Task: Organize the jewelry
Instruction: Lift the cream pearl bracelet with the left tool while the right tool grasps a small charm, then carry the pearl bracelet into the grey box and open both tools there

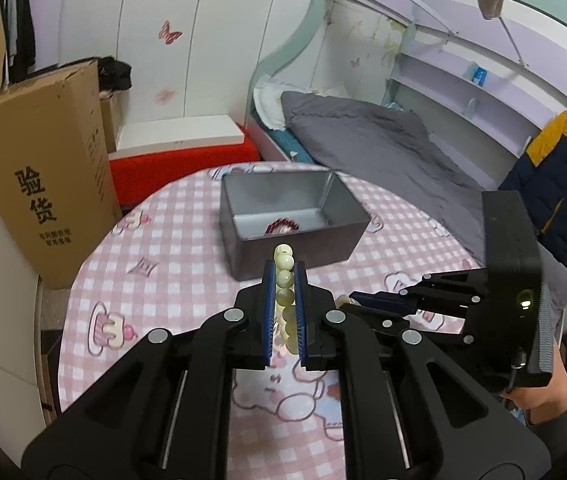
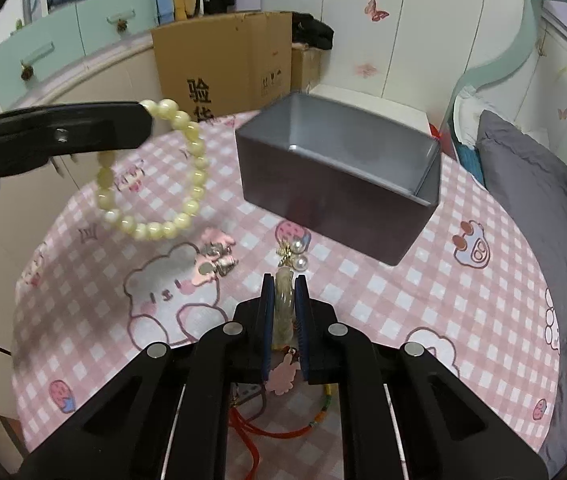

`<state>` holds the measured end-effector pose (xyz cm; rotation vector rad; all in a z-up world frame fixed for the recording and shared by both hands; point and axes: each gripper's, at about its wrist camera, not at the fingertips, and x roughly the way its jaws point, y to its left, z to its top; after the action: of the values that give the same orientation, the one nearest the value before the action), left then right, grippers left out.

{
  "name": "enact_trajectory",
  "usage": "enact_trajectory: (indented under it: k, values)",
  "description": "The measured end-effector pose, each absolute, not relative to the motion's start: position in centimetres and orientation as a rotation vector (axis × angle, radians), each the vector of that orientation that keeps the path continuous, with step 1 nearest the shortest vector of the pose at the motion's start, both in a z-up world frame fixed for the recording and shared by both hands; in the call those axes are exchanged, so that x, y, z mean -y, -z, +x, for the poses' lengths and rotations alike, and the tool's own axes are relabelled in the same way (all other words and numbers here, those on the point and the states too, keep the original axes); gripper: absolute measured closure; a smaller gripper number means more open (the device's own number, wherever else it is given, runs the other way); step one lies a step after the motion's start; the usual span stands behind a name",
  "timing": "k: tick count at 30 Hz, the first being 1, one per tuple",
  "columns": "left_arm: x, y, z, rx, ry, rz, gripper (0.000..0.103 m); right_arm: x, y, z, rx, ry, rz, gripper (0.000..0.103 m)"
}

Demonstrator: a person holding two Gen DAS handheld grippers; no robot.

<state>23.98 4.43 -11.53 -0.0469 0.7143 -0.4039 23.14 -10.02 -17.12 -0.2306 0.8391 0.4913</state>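
Observation:
My left gripper point(image 1: 284, 271) is shut on a cream bead bracelet point(image 1: 284, 280), held edge-on between the blue pads. In the right wrist view that bracelet point(image 2: 193, 168) hangs as a loop from the left gripper point(image 2: 145, 117), above the table. My right gripper point(image 2: 284, 280) is shut on a pale jade bangle point(image 2: 283, 304); in the left wrist view it point(image 1: 357, 297) sits low on the right. An open grey box point(image 1: 243, 240) point(image 2: 323, 200) stands beyond both, holding a red bead bracelet point(image 1: 283, 225).
Pearl earrings point(image 2: 298, 255), silver-and-pink clips point(image 2: 217, 260), a pink charm point(image 2: 283, 376) and a red cord point(image 2: 279, 434) lie on the pink checked tablecloth point(image 2: 443, 280). A cardboard carton point(image 1: 43, 184) stands left of the table, a bed with a grey quilt point(image 1: 383, 140) on the right.

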Motion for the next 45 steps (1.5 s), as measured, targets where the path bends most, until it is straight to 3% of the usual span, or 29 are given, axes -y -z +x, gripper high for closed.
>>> enact_trajectory:
  k: [11, 25, 38, 41, 42, 43, 45]
  values:
    - [-1.9, 7.4, 29.5, -0.643, 0.472, -0.059, 0.094, 13.6, 9.7, 28.2, -0.695, -0.497, -0.053, 0.094]
    - [-0.1, 14.5, 36.1, -0.863, 0.428, -0.035, 0.093, 11.7, 14.7, 34.1, -0.845, -0.522, -0.038, 0.094]
    - [0.1, 16.1, 37.0, -0.962, 0.435, -0.026, 0.091, 11.9, 15.9, 34.5, -0.877, -0.519, 0.0, 0.093]
    - [-0.1, 15.5, 36.5, -0.949, 0.421, -0.022, 0.078, 12.3, 15.4, 34.0, -0.868, -0.503, 0.0, 0.091]
    - [-0.2, 15.3, 36.2, -0.941, 0.417, -0.025, 0.067, 12.4, 15.2, 33.8, -0.865, -0.498, 0.002, 0.091]
    - [-0.5, 14.8, 35.8, -0.922, 0.408, -0.029, 0.049, 12.6, 14.9, 33.6, -0.859, -0.492, 0.004, 0.091]
    - [-1.1, 13.7, 34.9, -0.873, 0.392, -0.043, 0.039, 13.2, 14.1, 32.9, -0.84, -0.483, 0.008, 0.089]
